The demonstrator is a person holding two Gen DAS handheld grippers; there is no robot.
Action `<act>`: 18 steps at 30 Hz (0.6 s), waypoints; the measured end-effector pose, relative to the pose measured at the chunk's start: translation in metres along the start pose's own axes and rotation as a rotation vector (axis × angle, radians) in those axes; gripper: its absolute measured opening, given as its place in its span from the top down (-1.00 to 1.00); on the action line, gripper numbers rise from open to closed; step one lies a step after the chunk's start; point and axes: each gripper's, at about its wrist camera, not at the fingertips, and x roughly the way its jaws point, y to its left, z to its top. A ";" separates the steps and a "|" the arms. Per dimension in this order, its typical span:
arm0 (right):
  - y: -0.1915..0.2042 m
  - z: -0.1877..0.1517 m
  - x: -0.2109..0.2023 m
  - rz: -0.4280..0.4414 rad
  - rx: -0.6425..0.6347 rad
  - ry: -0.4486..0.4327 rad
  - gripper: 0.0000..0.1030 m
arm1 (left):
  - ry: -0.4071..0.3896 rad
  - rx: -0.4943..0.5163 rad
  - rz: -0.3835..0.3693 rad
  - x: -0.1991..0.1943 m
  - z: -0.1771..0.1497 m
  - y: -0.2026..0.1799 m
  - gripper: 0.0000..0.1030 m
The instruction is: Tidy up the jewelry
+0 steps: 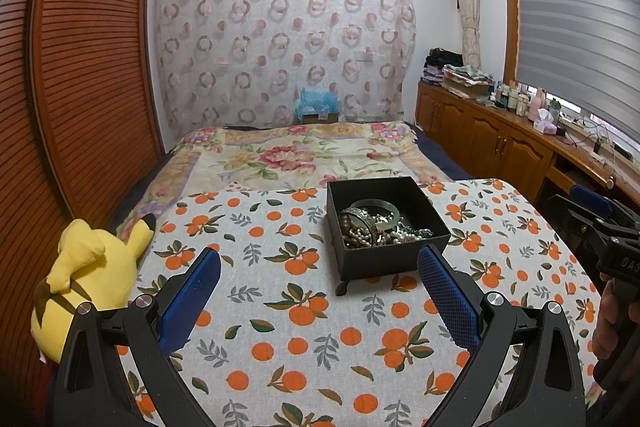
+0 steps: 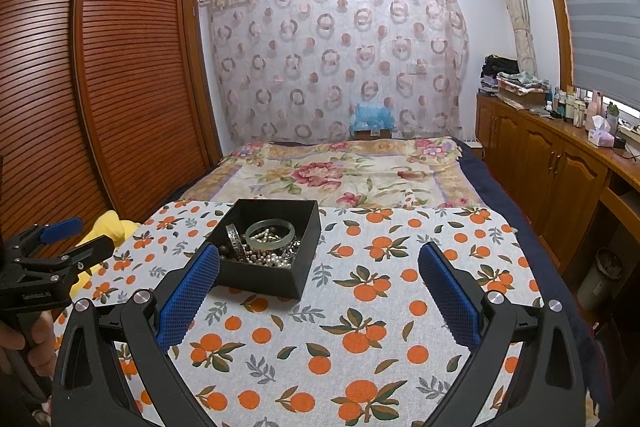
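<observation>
We find a square black cardboard box (image 1: 386, 227) standing open on a white cloth printed with oranges and leaves (image 1: 304, 331), which covers the near end of a bed. Inside the box lie a pale green bangle (image 2: 270, 234), an engraved silver bangle (image 2: 235, 245) propped on edge, and tangled strands of pearl and dark beads (image 1: 360, 233). Our left gripper (image 1: 319, 285) hovers above the cloth just short of the box, its blue-padded fingers spread wide with nothing between them. Our right gripper (image 2: 319, 285) likewise stands spread and unloaded, its left pad overlapping the box's near corner in view. A yellow plush toy (image 1: 86, 275) rests at the cloth's left edge.
</observation>
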 end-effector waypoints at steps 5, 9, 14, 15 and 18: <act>0.000 -0.001 0.001 -0.001 0.000 0.001 -0.95 | -0.001 0.000 0.000 0.000 0.000 0.000 -0.85; 0.000 -0.001 0.001 -0.001 0.000 0.001 -0.95 | 0.000 0.000 0.000 0.000 -0.001 0.000 -0.85; 0.000 0.000 0.000 -0.001 0.001 0.001 -0.95 | 0.000 -0.001 0.000 0.000 -0.001 0.000 -0.85; 0.000 -0.001 0.000 0.000 0.001 0.001 -0.95 | 0.001 -0.001 0.000 0.000 -0.001 0.000 -0.85; 0.000 -0.001 0.000 0.000 0.002 0.001 -0.95 | 0.002 -0.002 0.000 0.000 -0.002 0.000 -0.85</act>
